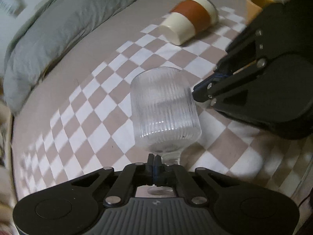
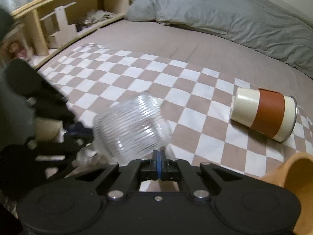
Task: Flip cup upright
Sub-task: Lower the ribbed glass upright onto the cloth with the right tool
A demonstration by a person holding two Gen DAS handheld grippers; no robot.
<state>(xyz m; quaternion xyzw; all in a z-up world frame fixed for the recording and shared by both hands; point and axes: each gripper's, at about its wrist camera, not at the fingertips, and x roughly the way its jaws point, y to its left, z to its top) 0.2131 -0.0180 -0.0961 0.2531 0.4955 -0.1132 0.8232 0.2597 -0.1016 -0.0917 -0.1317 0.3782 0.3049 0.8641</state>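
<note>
Ribbed glass cup (image 1: pixel 165 113) tilted, long axis slanted, left claw (image 1: pixel 155 159) closed empty, right claw (image 2: pixel 158 156) closed against its wall.

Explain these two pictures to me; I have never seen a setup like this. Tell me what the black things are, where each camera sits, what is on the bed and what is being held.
The black things are two hand-held grippers; a person holds one in each hand. Each carries a fisheye camera looking along its fingers, so one picture comes from the left gripper, the other from the right gripper.

They work over a checkered cloth on a bed, with a grey duvet behind. A ribbed glass cup sits between them, tilted. Both grippers look shut and seem to touch it rather than clamp it: the left near its foot, the right against its side.

A cream cup with a brown band lies on its side. An orange cup stands at the edge, partly hidden.
</note>
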